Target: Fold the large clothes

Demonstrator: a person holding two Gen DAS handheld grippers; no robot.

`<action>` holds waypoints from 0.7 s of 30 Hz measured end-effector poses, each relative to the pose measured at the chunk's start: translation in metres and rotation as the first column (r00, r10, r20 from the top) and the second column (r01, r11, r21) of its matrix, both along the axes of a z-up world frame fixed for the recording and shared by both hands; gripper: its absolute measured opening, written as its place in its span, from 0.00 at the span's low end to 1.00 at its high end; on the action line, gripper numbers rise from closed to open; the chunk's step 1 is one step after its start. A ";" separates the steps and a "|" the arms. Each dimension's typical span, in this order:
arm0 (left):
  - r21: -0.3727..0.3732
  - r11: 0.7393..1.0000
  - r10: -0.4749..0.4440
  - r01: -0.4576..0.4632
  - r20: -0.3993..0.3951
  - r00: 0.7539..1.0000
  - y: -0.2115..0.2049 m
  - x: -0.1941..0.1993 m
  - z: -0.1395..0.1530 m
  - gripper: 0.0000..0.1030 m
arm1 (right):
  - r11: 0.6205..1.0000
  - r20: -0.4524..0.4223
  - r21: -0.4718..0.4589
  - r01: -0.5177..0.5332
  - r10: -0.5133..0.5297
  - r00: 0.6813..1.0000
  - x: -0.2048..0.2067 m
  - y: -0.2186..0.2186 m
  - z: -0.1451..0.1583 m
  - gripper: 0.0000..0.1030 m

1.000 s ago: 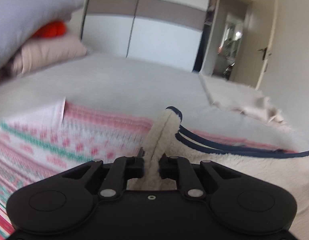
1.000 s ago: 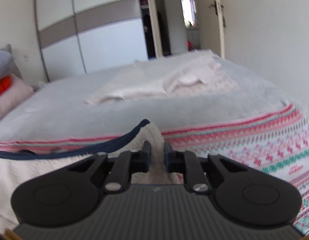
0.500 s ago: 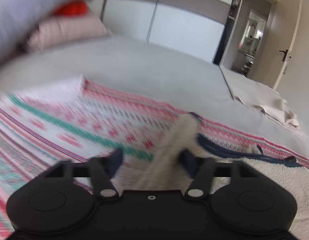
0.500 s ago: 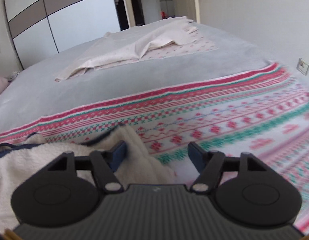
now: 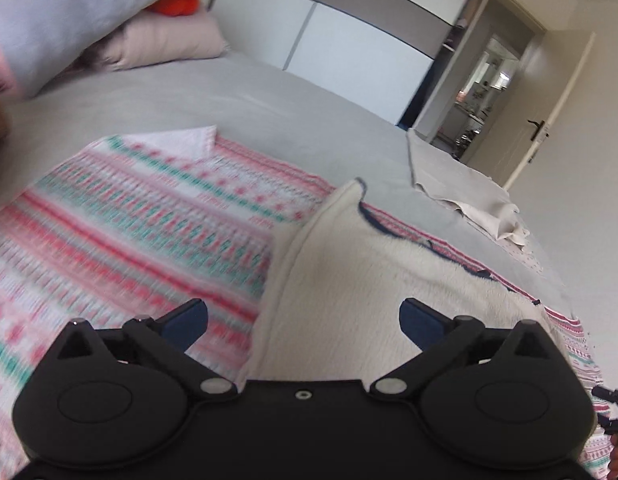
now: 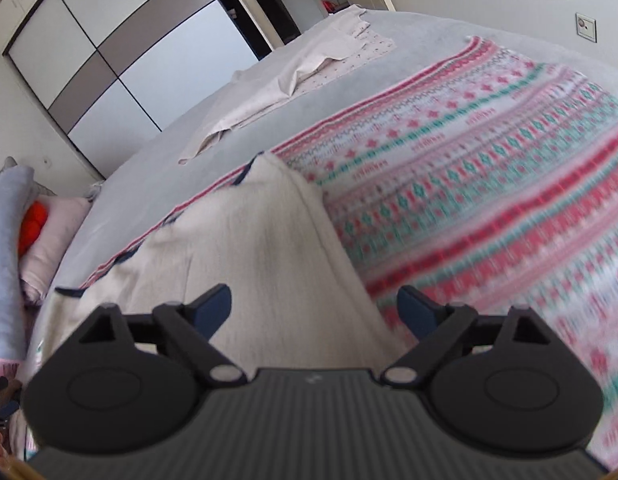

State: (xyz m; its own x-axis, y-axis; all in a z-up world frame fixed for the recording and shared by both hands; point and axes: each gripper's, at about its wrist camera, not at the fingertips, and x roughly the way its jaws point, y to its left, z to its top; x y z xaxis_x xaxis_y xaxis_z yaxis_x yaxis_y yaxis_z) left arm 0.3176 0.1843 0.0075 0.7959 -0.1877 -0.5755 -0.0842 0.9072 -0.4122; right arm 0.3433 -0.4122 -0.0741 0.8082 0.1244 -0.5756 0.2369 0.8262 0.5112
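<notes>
Both the left gripper [image 5: 303, 318] and the right gripper [image 6: 314, 306] are released, jaws spread wide and holding nothing, above the cream fleece garment [image 5: 373, 280] lying on the patterned blanket [image 6: 489, 168] spread across the bed [image 5: 213, 100].

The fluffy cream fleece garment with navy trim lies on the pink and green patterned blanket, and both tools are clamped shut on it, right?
Not quite. The fluffy cream fleece garment with navy trim does lie on the pink and green patterned blanket, but both tools are open: the left wrist view shows the left tool with jaws spread wide, and the right wrist view shows the right tool likewise.
</notes>
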 end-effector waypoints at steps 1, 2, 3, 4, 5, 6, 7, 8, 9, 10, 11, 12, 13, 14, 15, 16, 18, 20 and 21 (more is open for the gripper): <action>-0.024 1.000 0.013 -0.013 -0.016 1.000 0.003 -0.008 -0.004 1.00 | 1.000 0.006 -0.001 0.003 -0.003 1.000 -0.009 0.002 0.000 0.88; -0.063 0.998 0.024 -0.026 -0.034 0.999 0.008 -0.014 -0.009 1.00 | 1.000 0.018 0.007 0.010 -0.011 1.000 -0.018 0.005 -0.001 0.89; -0.111 0.993 0.035 -0.041 -0.048 0.998 0.011 -0.022 -0.015 1.00 | 1.000 0.024 0.015 0.018 -0.018 1.000 -0.026 0.008 -0.001 0.89; -0.162 0.985 0.043 -0.053 -0.067 0.997 0.013 -0.029 -0.021 1.00 | 1.000 0.028 0.016 0.026 -0.027 0.999 -0.033 0.012 -0.002 0.89; -0.211 0.975 0.048 -0.066 -0.087 0.995 0.014 -0.035 -0.028 1.00 | 0.999 0.036 0.009 0.035 -0.036 0.999 -0.039 0.015 -0.002 0.89; -0.258 0.963 0.059 -0.084 -0.103 0.993 0.014 -0.041 -0.034 1.00 | 0.999 0.046 -0.009 0.039 -0.038 0.998 -0.045 0.020 -0.001 0.90; -0.303 0.947 0.074 -0.104 -0.111 0.991 0.013 -0.047 -0.041 1.00 | 0.999 0.060 -0.028 0.032 -0.031 0.998 -0.050 0.026 0.000 0.90; -0.344 0.931 0.086 -0.121 -0.114 0.990 0.010 -0.053 -0.046 1.00 | 0.999 0.060 -0.047 0.011 -0.008 0.998 -0.052 0.031 0.001 0.90; -0.381 0.913 0.102 -0.142 -0.122 0.987 0.007 -0.056 -0.052 1.00 | 0.997 0.043 -0.074 -0.023 0.027 0.999 -0.051 0.036 0.003 0.90; -0.414 0.896 0.115 -0.160 -0.133 0.984 0.003 -0.058 -0.056 1.00 | 0.994 0.043 -0.103 -0.040 0.045 0.998 -0.053 0.042 0.006 0.90; -0.435 0.886 0.109 -0.163 -0.147 0.983 -0.002 -0.057 -0.059 1.00 | 0.991 0.059 -0.128 -0.039 0.047 0.997 -0.056 0.047 0.009 0.92; -0.439 0.884 0.098 -0.159 -0.159 0.982 -0.009 -0.055 -0.059 1.00 | 0.988 0.070 -0.151 -0.042 0.053 0.996 -0.059 0.053 0.010 0.92; -0.433 0.887 0.097 -0.158 -0.159 0.983 -0.015 -0.055 -0.057 1.00 | 0.983 0.071 -0.174 -0.054 0.067 0.995 -0.060 0.059 0.011 0.92; -0.426 0.892 0.098 -0.153 -0.150 0.984 -0.021 -0.055 -0.055 1.00 | 0.979 0.071 -0.194 -0.069 0.084 0.994 -0.061 0.065 0.011 0.92; -0.419 0.897 0.090 -0.142 -0.141 0.986 -0.028 -0.055 -0.055 1.00 | 0.975 0.076 -0.210 -0.078 0.096 0.992 -0.063 0.071 0.011 0.92; -0.417 0.900 0.078 -0.131 -0.141 0.987 -0.034 -0.054 -0.056 1.00 | 0.971 0.087 -0.225 -0.085 0.107 0.990 -0.064 0.076 0.011 0.92; -0.442 0.886 0.084 -0.139 -0.142 0.986 -0.039 -0.055 -0.064 1.00 | 0.966 0.102 -0.243 -0.090 0.117 0.988 -0.064 0.084 0.011 0.92; -0.494 0.856 0.091 -0.150 -0.141 0.986 -0.041 -0.055 -0.077 0.99 | 0.965 0.106 -0.248 -0.090 0.119 0.987 -0.063 0.093 0.010 0.92; -0.526 0.838 0.087 -0.147 -0.139 0.987 -0.041 -0.053 -0.083 0.98 | 0.964 0.109 -0.249 -0.094 0.124 0.986 -0.063 0.097 0.010 0.92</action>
State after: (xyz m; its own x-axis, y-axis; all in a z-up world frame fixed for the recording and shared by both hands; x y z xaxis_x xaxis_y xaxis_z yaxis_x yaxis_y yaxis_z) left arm 0.2646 0.1435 -0.0758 0.7722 -0.3987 -0.4947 -0.2460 0.5304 -0.8113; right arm 0.2805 -0.3156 -0.0644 0.8638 0.0849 -0.4967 0.0866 0.9460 0.3123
